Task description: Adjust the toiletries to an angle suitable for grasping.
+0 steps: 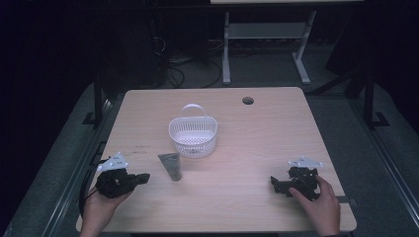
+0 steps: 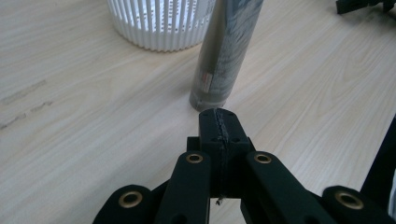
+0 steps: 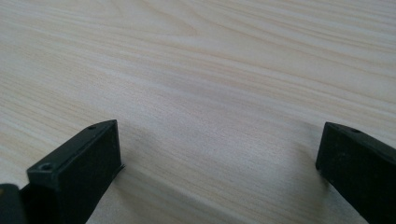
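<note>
A grey tube (image 1: 171, 166) stands on its cap on the wooden table (image 1: 247, 143), just in front of a white slatted basket (image 1: 192, 136). In the left gripper view the tube (image 2: 226, 51) rises right beyond my left gripper (image 2: 219, 122), whose jaws are pressed together with nothing between them. In the high view that left gripper (image 1: 142, 178) sits at the table's front left, its tips pointing right toward the tube and a short way off it. My right gripper (image 1: 274, 183) rests at the front right in a hand; its jaws stand wide apart over bare wood (image 3: 219, 154).
The basket (image 2: 161, 23) has a thin handle and looks hollow from here. A round cable hole (image 1: 248, 100) lies near the table's far edge. A white desk frame (image 1: 267, 44) stands on the dark floor beyond.
</note>
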`<state>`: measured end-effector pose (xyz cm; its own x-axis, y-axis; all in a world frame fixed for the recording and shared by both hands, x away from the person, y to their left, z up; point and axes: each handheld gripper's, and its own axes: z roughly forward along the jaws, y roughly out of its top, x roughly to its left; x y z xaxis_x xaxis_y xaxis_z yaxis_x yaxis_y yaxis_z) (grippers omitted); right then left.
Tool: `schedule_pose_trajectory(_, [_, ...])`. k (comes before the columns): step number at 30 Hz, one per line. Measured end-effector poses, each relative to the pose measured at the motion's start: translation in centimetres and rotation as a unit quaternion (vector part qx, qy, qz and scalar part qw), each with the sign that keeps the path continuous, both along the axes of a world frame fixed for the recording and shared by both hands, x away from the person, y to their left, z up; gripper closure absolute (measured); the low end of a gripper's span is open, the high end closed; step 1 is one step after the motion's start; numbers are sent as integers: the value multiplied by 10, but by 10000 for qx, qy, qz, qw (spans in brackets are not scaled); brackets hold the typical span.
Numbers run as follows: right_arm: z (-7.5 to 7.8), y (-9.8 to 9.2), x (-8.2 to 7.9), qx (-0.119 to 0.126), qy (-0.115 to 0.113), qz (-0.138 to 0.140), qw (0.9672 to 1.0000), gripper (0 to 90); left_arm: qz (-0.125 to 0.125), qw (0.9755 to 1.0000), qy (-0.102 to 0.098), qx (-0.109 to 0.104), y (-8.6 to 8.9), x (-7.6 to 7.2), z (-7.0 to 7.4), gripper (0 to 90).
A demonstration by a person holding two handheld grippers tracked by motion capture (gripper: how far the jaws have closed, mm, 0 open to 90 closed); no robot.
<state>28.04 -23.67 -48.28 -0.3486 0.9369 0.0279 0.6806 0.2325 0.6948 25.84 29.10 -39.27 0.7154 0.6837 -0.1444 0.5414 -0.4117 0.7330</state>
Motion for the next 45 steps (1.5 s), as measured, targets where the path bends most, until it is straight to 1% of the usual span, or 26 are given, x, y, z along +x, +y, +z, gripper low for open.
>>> schedule_pose_trajectory(2, [0, 0, 0, 0, 1, -1, 10000, 0, -32, 10000, -32, 6, -2, 1, 3, 896])
schedule_pose_trajectory(3, [0, 0, 0, -3, 0, 2, 10000, 0, -74, 10000, -34, 6, -5, 3, 7, 896])
schedule_pose_trajectory(10, [0, 0, 0, -3, 1, 1, 10000, 0, -163, 9998, -67, -5, -11, 8, 15, 896])
schedule_pose_trajectory(12, [0, 0, 0, -3, 1, 1, 10000, 0, -186, 9998, -68, -43, -12, 9, 18, 896])
schedule_pose_trajectory(15, [0, 0, 0, -2, -1, 2, 10000, 0, -213, 9997, -107, -38, -14, 12, 23, 896])
schedule_pose_trajectory(28, [0, 0, 0, -3, -7, 8, 10000, 0, -261, 9995, -173, -81, -21, 18, 32, 896])
schedule_pose_trajectory(30, [0, 0, 0, -2, -6, 7, 10000, 0, -275, 9993, -222, -85, -22, 20, 34, 896])
schedule_pose_trajectory(37, [0, 0, 0, 1, -6, 6, 10000, 0, -298, 9991, -282, -123, -25, 24, 40, 896])
schedule_pose_trajectory(45, [0, 0, 0, 1, -6, -7, 10000, 0, -277, 9991, -312, -96, -28, 31, 42, 896])
